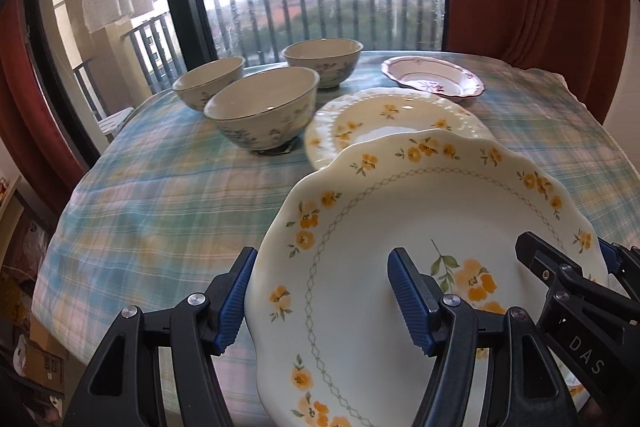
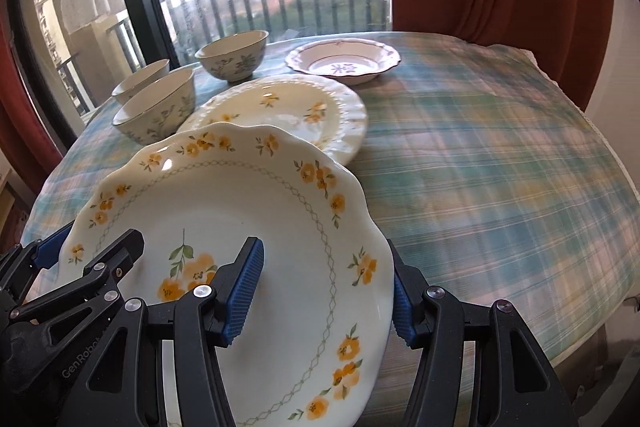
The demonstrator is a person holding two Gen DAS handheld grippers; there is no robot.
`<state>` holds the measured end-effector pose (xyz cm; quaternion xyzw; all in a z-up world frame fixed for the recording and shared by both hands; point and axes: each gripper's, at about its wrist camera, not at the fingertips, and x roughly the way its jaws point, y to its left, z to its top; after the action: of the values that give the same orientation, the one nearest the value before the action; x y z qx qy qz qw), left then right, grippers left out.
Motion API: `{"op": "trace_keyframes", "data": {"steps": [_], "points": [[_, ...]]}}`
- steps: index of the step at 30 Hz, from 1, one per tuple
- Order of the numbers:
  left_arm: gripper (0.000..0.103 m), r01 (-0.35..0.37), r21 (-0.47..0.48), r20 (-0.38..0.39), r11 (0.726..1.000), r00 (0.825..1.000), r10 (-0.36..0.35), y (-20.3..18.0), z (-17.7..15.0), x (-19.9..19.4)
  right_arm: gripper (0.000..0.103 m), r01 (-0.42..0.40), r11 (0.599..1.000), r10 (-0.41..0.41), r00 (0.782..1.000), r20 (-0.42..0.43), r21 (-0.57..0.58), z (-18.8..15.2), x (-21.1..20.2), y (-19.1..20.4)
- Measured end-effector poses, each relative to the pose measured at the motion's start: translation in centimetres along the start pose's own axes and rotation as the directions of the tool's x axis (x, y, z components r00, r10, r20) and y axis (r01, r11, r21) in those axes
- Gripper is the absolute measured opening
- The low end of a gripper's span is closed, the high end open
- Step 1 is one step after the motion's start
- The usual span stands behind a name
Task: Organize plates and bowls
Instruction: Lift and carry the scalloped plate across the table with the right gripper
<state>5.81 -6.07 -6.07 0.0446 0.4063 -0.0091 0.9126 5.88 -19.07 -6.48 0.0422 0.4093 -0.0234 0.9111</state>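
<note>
Both claws hold one flowered plate [image 1: 420,227] between them.
My left claw [image 1: 320,303] straddles its left rim, my right claw [image 2: 324,291] its right rim, both half-wide; beyond lie another plate [image 2: 288,111], three bowls [image 1: 264,115], a dish [image 2: 344,61].

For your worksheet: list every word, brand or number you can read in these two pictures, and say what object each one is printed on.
"DAS": on the right tongs, seen from the left wrist view.
"GenRobot": on the left tongs, seen from the right wrist view; its end is cut off.
Cardboard boxes: print too blurred to read.
</note>
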Motion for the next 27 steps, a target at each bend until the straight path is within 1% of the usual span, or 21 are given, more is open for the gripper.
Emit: {"op": "trace_keyframes", "data": {"steps": [4, 7, 10, 13, 19, 27], "points": [[0.068, 0.022, 0.010, -0.004, 1.000, 1.000, -0.022, -2.0, 0.6, 0.5, 0.061, 0.014, 1.000, -0.014, 1.000, 0.006, 0.016, 0.5, 0.0, -2.2], [0.068, 0.042, -0.007, 0.001, 0.999, 0.999, -0.042, -3.4, 1.1, 0.9, 0.061, 0.022, 0.999, -0.022, 1.000, -0.001, 0.026, 0.8, 0.3, -3.7], [0.068, 0.048, -0.010, 0.013, 0.999, 0.999, -0.048, -4.9, 1.5, 1.0, 0.061, 0.029, 0.999, -0.029, 1.000, -0.010, 0.021, 1.1, 0.6, -5.3], [0.068, 0.067, -0.010, 0.004, 0.998, 0.998, -0.067, -6.3, 1.9, 1.5, 0.061, 0.033, 0.999, -0.032, 0.999, -0.018, 0.027, 1.5, 1.0, -7.0], [0.068, 0.087, 0.028, -0.014, 0.996, 0.996, -0.087, -9.5, 2.6, 2.3, 0.061, 0.049, 0.997, -0.047, 0.998, -0.038, 0.058, 1.7, 1.8, -10.3], [0.068, 0.133, 0.086, -0.046, 0.987, 0.991, -0.129, -13.9, 2.8, 3.3, 0.061, 0.101, 0.990, -0.099, 0.995, -0.024, 0.100, 2.1, 2.0, -14.7]]}}
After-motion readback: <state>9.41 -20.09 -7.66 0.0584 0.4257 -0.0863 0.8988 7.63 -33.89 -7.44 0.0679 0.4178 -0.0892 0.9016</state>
